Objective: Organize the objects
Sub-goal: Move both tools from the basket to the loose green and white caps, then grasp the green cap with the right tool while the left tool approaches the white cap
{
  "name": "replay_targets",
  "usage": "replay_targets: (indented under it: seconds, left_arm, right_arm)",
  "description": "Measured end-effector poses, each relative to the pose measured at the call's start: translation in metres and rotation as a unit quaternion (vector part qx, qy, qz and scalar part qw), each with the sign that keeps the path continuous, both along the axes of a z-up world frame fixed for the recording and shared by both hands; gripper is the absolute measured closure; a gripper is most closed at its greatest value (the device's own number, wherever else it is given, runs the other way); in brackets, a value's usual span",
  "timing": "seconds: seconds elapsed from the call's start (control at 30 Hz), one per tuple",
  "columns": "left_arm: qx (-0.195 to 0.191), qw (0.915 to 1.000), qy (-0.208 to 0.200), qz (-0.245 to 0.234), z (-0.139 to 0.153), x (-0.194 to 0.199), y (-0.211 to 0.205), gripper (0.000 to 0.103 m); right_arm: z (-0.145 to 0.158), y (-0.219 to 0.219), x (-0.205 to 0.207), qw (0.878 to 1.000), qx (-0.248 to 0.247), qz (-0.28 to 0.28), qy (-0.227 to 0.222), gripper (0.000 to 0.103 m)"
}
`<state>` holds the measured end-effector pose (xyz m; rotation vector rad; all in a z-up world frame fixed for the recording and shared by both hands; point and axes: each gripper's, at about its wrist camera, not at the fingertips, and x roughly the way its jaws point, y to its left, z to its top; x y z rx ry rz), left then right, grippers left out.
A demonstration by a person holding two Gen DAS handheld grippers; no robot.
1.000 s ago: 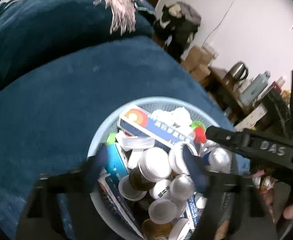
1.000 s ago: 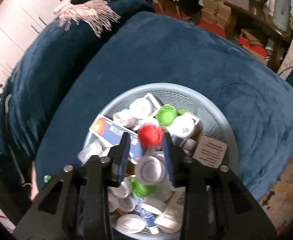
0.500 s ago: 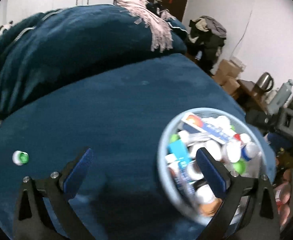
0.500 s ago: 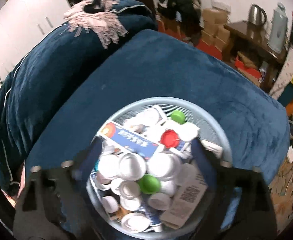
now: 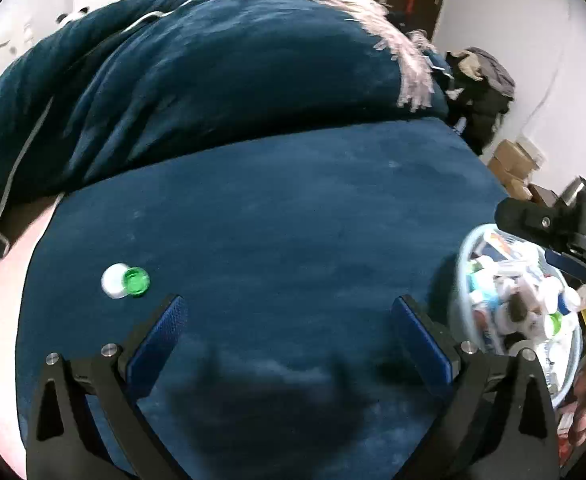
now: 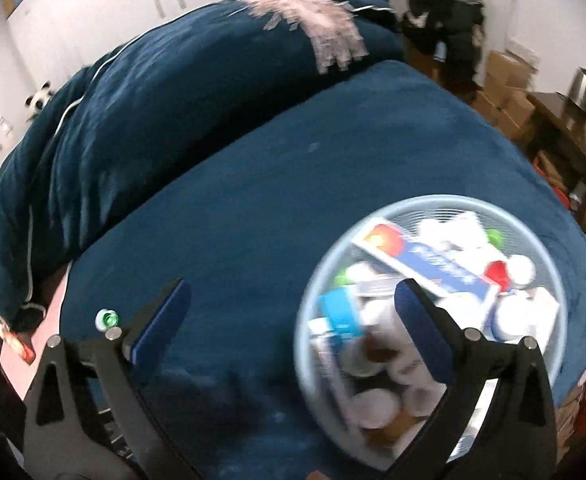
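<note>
Both tools, left [image 5: 289, 344] and right [image 6: 293, 320], gape empty; next, the stray green-capped bottle [image 5: 127, 280], left of the full basket [image 6: 305, 280].

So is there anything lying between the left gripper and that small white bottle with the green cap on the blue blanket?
Nothing visible. The small white bottle with the green cap lies alone on the dark blue plush blanket, just beyond the open left gripper, and only bare blanket separates them.
</note>
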<state>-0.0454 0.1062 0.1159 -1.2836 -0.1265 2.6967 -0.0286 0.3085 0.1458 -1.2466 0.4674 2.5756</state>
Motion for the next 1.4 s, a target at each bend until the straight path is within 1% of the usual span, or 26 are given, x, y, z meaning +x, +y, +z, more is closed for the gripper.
replay_targets:
  seconds: [0.17,0.3,0.37,0.5,0.57,0.67,0.77,0.8,0.83,0.9,1.0,1.17,1.27,1.3,1.33,1.37,1.4]
  left_arm:
    - [0.007,0.9990,-0.025,0.037,-0.019,-0.003,-0.045,0.001]
    - [0.014,0.9955,-0.056,0.076,-0.042,-0.006,-0.088,0.001]
    - [0.017,0.9929,-0.066,0.097,-0.054,-0.006,-0.113,0.001]
    - [0.020,0.9869,-0.079,0.139,-0.067,-0.003,-0.154,0.001]
    - [0.023,0.9837,-0.083,0.158,-0.074,-0.001,-0.171,0.001]
    - [0.024,0.9798,-0.089,0.177,-0.084,0.001,-0.190,0.001]
    - [0.025,0.9763,-0.100,0.190,-0.094,0.000,-0.200,0.001]
    - [0.027,0.9756,-0.103,0.192,-0.097,0.000,-0.203,0.001]
    - [0.028,0.9751,-0.107,0.193,-0.100,0.000,-0.204,0.001]
    - [0.026,0.9751,-0.110,0.191,-0.104,0.000,-0.205,0.001]
    - [0.023,0.9749,-0.113,0.191,-0.108,0.000,-0.208,0.001]
    - [0.025,0.9748,-0.114,0.190,-0.109,-0.001,-0.208,0.001]
    - [0.027,0.9755,-0.113,0.187,-0.109,-0.002,-0.209,0.001]
    - [0.026,0.9760,-0.113,0.185,-0.109,-0.002,-0.210,0.001]
    - [0.025,0.9764,-0.112,0.183,-0.109,-0.003,-0.210,0.001]
    - [0.024,0.9767,-0.111,0.182,-0.109,-0.003,-0.210,0.001]
    - [0.025,0.9768,-0.110,0.182,-0.109,-0.003,-0.211,0.001]
  right_arm:
    - [-0.012,-0.042,-0.026,0.999,-0.005,0.043,-0.022,0.000]
    - [-0.026,-0.082,-0.052,0.995,-0.007,0.088,-0.046,0.000]
    - [-0.036,-0.107,-0.065,0.991,-0.003,0.118,-0.065,0.000]
    - [-0.055,-0.143,-0.088,0.982,-0.021,0.162,-0.096,0.000]
    - [-0.065,-0.163,-0.102,0.977,-0.020,0.182,-0.112,0.000]
    - [-0.081,-0.193,-0.120,0.968,-0.017,0.213,-0.132,0.001]
    - [-0.098,-0.214,-0.130,0.960,-0.034,0.232,-0.155,0.002]
    - [-0.104,-0.222,-0.134,0.957,-0.043,0.236,-0.161,0.005]
    - [-0.108,-0.226,-0.137,0.955,-0.050,0.239,-0.167,0.013]
    - [-0.116,-0.233,-0.142,0.952,-0.066,0.241,-0.178,0.023]
    - [-0.125,-0.242,-0.149,0.948,-0.084,0.244,-0.187,0.024]
    - [-0.132,-0.250,-0.156,0.943,-0.091,0.255,-0.193,0.032]
    - [-0.138,-0.258,-0.159,0.939,-0.081,0.265,-0.203,0.044]
    - [-0.140,-0.261,-0.159,0.937,-0.076,0.269,-0.208,0.053]
    - [-0.142,-0.264,-0.159,0.935,-0.070,0.274,-0.213,0.067]
    - [-0.143,-0.266,-0.159,0.934,-0.063,0.276,-0.217,0.072]
    - [-0.143,-0.267,-0.158,0.934,-0.055,0.277,-0.218,0.072]
